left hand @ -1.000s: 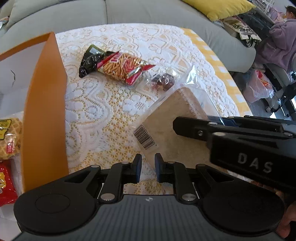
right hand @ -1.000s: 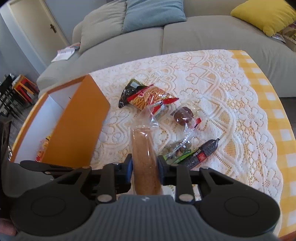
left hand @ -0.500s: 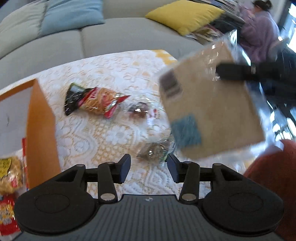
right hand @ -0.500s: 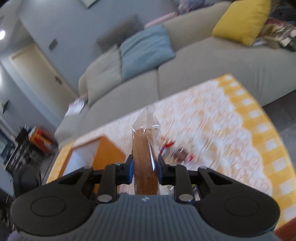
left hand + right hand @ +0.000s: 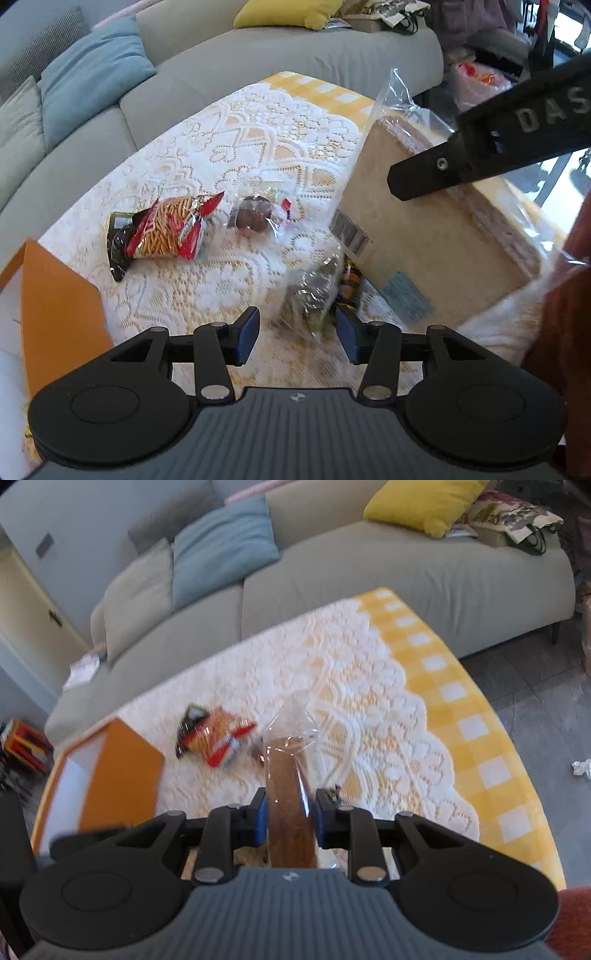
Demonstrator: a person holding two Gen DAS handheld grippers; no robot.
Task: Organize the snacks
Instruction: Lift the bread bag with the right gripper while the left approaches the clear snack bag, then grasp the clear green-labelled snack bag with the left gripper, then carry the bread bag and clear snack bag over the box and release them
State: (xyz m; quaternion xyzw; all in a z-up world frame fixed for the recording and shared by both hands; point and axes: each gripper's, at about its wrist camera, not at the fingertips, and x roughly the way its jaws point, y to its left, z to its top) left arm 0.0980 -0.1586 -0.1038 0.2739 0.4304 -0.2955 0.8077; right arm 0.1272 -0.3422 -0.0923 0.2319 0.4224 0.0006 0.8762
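Item: bagged bread [image 5: 290, 805], aloft over tabletop [image 5: 461, 720], pinched edge-on in right claw [image 5: 290, 821]. Left claw [image 5: 295, 334]: wide, empty, above small packets [image 5: 317, 291]. Handling: keep pinch firm, carry level to orange box [image 5: 110, 775], lower inside before release.

Bare lace tablecloth [image 5: 258, 147] opens wide beyond the red noodle-snack packet [image 5: 166, 232], all the way to the sofa [image 5: 295, 48] side, so there is room to pass there. Just right of that packet sits a small clear-wrapped brown treat [image 5: 255, 218], a thin strip of lace between them. Nearer than the packet, bare lace runs toward the left gripper [image 5: 295, 334], whose jaws stand apart. Left of the packet, the orange box [image 5: 59, 314] wall rises upright, blocking that side. Far right of the packet, the bagged bread slab [image 5: 436, 236] hangs tilted in the right gripper [image 5: 290, 821] above a crumpled wrapper pile [image 5: 321, 291].
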